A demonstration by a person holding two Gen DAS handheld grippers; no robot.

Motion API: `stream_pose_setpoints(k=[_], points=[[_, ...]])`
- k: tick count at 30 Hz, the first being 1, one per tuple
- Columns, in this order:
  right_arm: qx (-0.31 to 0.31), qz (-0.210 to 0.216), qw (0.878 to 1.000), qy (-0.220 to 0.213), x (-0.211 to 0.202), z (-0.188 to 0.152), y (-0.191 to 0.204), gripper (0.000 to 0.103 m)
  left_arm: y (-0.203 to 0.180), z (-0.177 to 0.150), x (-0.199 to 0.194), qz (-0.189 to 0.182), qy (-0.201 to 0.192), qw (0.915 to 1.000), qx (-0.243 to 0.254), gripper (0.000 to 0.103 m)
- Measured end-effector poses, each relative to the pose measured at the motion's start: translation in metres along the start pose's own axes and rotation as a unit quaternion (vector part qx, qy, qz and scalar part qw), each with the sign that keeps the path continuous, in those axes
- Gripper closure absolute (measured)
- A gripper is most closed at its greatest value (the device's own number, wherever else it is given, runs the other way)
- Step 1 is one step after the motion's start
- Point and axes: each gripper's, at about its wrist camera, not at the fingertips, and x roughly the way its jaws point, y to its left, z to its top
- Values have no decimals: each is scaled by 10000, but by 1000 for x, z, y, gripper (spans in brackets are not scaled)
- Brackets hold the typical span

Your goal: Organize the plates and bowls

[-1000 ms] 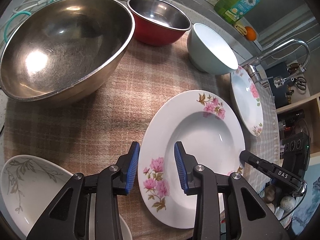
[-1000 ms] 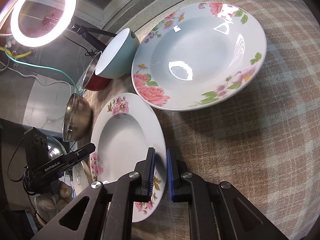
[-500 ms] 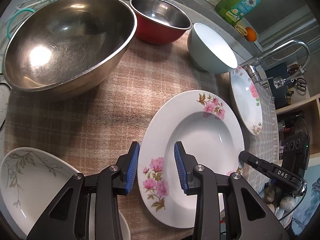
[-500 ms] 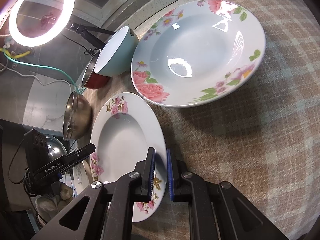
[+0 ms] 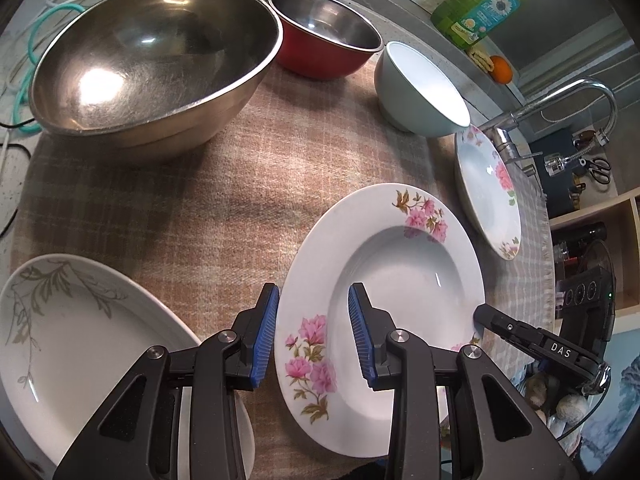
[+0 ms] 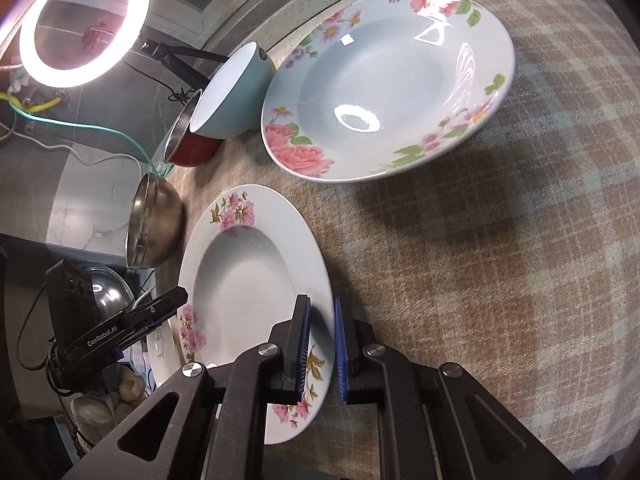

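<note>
A white soup plate with pink flowers [image 5: 400,272] lies on the checked cloth; it also shows in the right wrist view [image 6: 244,280]. My right gripper [image 6: 320,344] is shut on its near rim, one finger above and one below. My left gripper [image 5: 314,332] is open, its two fingers either side of that plate's opposite rim without closing on it. A larger plate with red roses [image 6: 384,80] lies beyond, also in the left wrist view [image 5: 488,192]. A white plate with grey leaves [image 5: 72,340] lies at lower left.
A big steel bowl [image 5: 152,60], a red steel-lined bowl [image 5: 324,44] and a pale blue bowl [image 5: 420,88] stand along the back of the cloth [image 5: 248,184]. A tap [image 5: 560,100] and a green soap bottle [image 5: 480,4] are behind. A ring light [image 6: 80,20] glows at left.
The left view has drifted slightly, so the leaf plate and steel bowl show further into frame. The right gripper stays shut on the pink-flower plate, and the rose plate appears a little higher.
</note>
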Motion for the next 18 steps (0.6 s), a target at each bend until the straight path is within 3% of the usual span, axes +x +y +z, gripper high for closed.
stream_pose_setpoints(k=[18], points=[[-17,-34,10000,9,-11,-20,-7,92,-6,-22,2,1,51,10000,-20,70]])
